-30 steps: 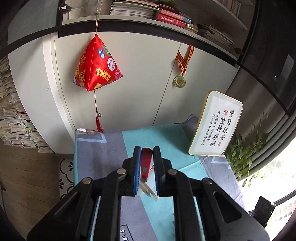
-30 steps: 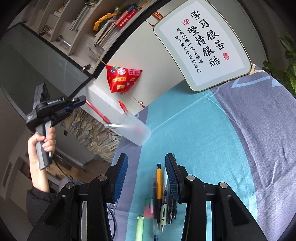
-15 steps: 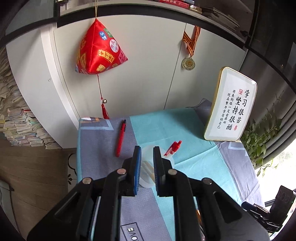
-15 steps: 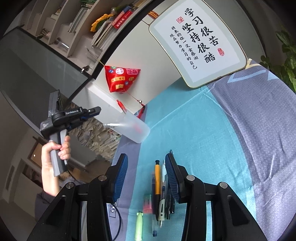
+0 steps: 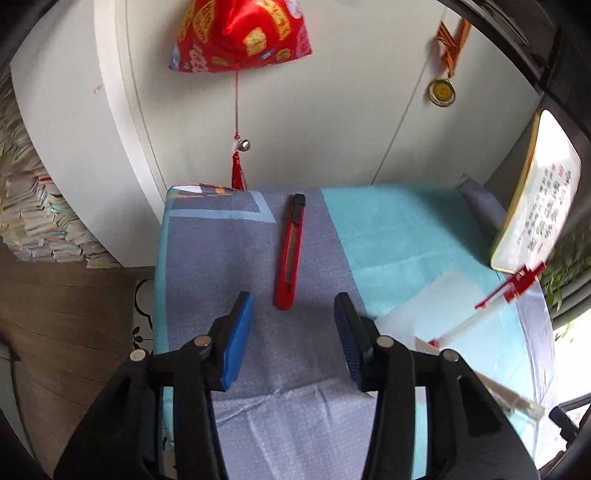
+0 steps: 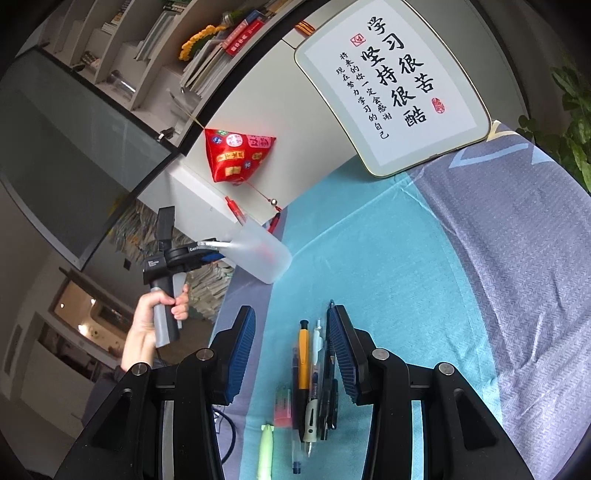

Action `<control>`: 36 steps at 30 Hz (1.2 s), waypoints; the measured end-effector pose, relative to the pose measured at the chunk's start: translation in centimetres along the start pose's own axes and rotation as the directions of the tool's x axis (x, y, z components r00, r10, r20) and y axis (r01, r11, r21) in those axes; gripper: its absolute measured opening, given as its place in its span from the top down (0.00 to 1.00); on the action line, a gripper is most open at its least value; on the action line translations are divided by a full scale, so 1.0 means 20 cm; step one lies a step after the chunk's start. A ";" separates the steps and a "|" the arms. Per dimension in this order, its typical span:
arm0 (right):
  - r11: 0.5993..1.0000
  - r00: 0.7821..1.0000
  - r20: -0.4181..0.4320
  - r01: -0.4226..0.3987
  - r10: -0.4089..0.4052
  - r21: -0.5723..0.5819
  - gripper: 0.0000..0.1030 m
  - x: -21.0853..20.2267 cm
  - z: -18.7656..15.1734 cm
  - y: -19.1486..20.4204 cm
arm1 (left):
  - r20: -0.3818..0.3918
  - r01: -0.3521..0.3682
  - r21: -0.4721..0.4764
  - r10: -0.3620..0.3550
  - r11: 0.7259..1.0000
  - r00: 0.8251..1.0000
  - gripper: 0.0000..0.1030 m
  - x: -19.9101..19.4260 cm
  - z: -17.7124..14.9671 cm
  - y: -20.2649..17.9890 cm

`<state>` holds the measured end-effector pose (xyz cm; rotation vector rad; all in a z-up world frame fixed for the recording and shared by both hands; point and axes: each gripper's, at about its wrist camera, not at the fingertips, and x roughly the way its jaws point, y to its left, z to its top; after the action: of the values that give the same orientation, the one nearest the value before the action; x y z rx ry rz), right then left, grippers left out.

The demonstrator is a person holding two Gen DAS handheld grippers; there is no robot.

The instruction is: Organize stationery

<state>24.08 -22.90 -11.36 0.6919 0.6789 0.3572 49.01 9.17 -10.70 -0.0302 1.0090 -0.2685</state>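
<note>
My left gripper is open and empty, low over the grey cloth, its fingertips just short of a red utility knife lying lengthwise ahead. A frosted plastic cup stands to its right with a red-and-white pen in it. In the right wrist view the cup holds red pens and the left gripper sits beside it. My right gripper is open over several pens lying in a row, with a green pen and a pink eraser nearby.
A framed calligraphy board leans on the white cabinet at the table's back. A red pouch ornament and a medal hang on the cabinet. A plant stands to the right. Paper stacks lie left of the table.
My left gripper dropped a red pen into the cup, opened, and swung left and down toward the red utility knife. My right gripper stayed open over the pens.
</note>
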 end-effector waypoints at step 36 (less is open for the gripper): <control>0.991 0.996 0.000 -0.094 0.095 0.094 0.59 0.07 0.00 -0.02 | 0.047 0.033 0.025 -0.034 0.999 0.998 0.90 -0.17 0.05 0.00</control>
<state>25.02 -22.45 -12.23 0.8151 0.6720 0.4160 48.27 9.83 -7.36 -0.0318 0.9587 -0.3092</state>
